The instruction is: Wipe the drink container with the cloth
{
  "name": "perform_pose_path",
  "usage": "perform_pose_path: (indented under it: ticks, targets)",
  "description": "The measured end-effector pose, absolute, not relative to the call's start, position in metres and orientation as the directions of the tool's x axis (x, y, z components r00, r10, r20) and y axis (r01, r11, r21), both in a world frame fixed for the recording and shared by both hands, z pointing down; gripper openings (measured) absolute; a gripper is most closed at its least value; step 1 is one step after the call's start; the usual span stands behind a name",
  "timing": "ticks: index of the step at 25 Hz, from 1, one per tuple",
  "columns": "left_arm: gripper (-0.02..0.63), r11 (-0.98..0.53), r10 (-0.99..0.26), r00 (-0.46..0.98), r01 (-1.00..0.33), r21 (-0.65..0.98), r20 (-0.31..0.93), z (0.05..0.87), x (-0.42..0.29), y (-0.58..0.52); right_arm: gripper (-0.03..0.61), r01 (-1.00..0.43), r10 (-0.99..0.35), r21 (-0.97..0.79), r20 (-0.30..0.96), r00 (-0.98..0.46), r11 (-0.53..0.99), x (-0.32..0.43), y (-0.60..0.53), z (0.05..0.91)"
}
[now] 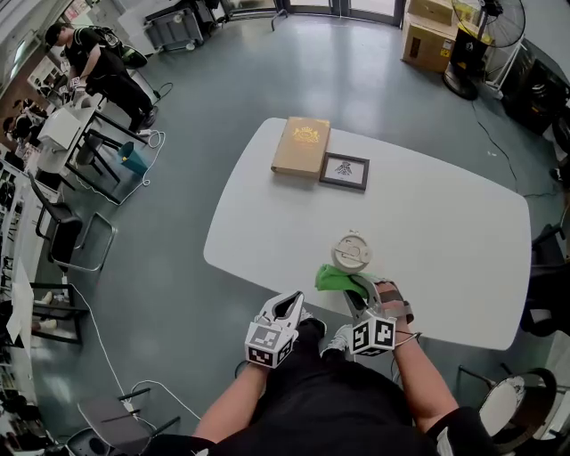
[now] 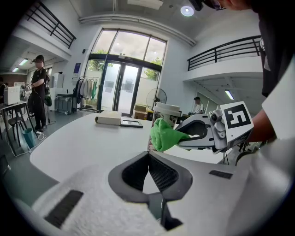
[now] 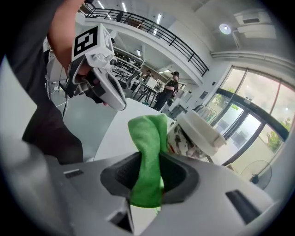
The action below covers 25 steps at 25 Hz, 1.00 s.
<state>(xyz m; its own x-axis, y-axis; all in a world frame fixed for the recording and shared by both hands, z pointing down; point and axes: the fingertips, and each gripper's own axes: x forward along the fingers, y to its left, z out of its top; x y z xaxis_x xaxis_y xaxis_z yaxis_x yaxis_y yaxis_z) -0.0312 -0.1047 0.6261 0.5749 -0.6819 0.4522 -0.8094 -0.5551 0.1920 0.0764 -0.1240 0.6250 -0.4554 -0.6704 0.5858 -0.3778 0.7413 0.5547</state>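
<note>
A paper drink cup (image 1: 352, 252) with a white lid stands upright near the front edge of the white table (image 1: 267, 223). My right gripper (image 1: 356, 287) is shut on a green cloth (image 1: 333, 279) and holds it against the cup's near side. In the right gripper view the cloth (image 3: 147, 152) hangs between the jaws, beside the cup (image 3: 196, 133). My left gripper (image 1: 289, 304) hovers at the table's front edge, left of the cloth, shut and holding nothing. The left gripper view shows the cup (image 2: 166, 113), the cloth (image 2: 163, 134) and the right gripper (image 2: 198, 133) just ahead.
A tan book (image 1: 301, 145) and a small framed picture (image 1: 345, 170) lie at the table's far side. A person (image 1: 89, 53) stands by desks and chairs far left. Cardboard boxes (image 1: 427, 36) and a fan (image 1: 490, 27) stand at the back right.
</note>
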Motion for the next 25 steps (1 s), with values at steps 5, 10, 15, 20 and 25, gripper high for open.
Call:
perform_pose_path:
  ticks: [5, 10, 15, 20, 25]
  targets:
    - [0.009, -0.544, -0.68, 0.564, -0.816, 0.194, 0.469, 0.636, -0.038, -0.102, 0.123, -0.385, -0.624, 0.492, 0.653, -0.43, 0.781, 0.074, -0.125, 0.661]
    - [0.009, -0.552, -0.67, 0.562, -0.814, 0.18, 0.485, 0.641, -0.042, -0.099, 0.123, -0.384, -0.577, 0.447, 0.731, -0.364, 0.808, 0.074, -0.126, 0.694]
    - [0.009, -0.573, -0.671, 0.551, -0.81, 0.125, 0.495, 0.632, -0.041, -0.099, 0.123, -0.415, -0.552, 0.411, 0.771, -0.317, 0.812, 0.078, -0.126, 0.713]
    - [0.009, -0.564, -0.673, 0.539, -0.817, 0.12, 0.507, 0.629, -0.043, -0.094, 0.123, -0.454, -0.547, 0.379, 0.769, -0.33, 0.806, 0.076, -0.125, 0.709]
    - [0.009, -0.532, -0.701, 0.515, -0.838, 0.119, 0.493, 0.624, -0.057, -0.089, 0.123, -0.574, -0.56, 0.281, 0.728, -0.395, 0.77, 0.068, -0.116, 0.686]
